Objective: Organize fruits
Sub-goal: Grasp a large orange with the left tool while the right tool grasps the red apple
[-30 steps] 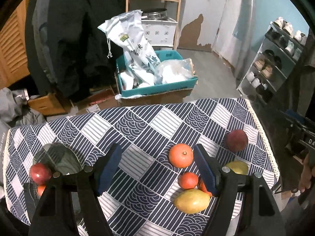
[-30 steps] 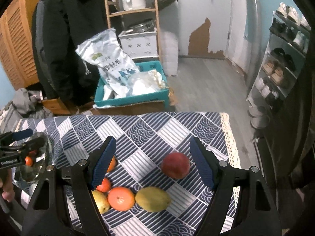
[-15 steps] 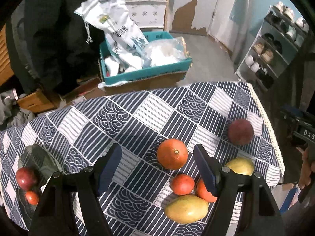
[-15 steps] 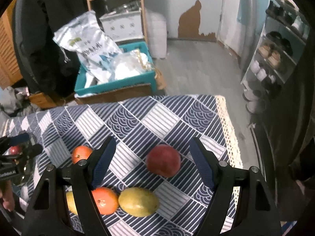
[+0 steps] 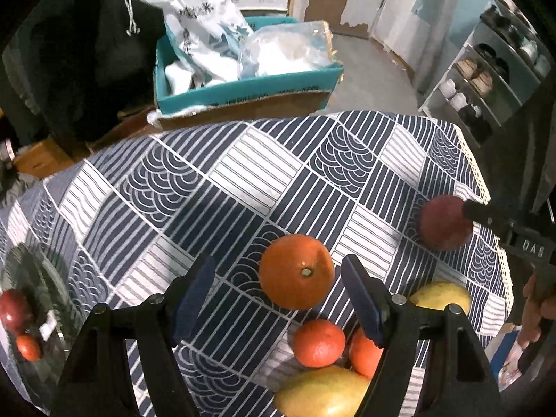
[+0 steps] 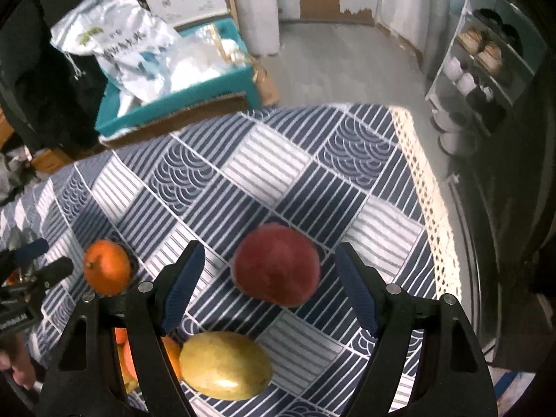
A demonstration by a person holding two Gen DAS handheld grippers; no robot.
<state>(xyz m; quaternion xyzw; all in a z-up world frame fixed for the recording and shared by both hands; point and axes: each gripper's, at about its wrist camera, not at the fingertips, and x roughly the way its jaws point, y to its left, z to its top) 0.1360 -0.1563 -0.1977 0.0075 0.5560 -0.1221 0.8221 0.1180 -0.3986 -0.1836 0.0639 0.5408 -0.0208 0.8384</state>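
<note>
Only the left wrist view catches the clear glass bowl (image 5: pixel 38 278) at the lower left edge, with a dark red round fruit (image 5: pixel 14 309) and a small orange-red one (image 5: pixel 28 347) inside, and in the upper middle of both views sits a teal box (image 5: pixel 243 85) stuffed with a white printed bag (image 5: pixel 194 10) and clear plastic bags. The left gripper (image 5: pixel 279 299) has its jaws spread wide around nothing, with the big round orange (image 5: pixel 297 271) just ahead between them on the navy-and-white patterned tablecloth (image 5: pixel 215 187), and a smaller tangerine (image 5: pixel 319 343) and yellow-green mango (image 5: pixel 323 392) bunched lower down. The right gripper (image 6: pixel 269 288) is spread wide too, empty, with the red apple-like fruit (image 6: pixel 277 269) lying between its tips at frame centre and a second yellow mango (image 6: pixel 226 365) just below it, seen clearest from this side.
</note>
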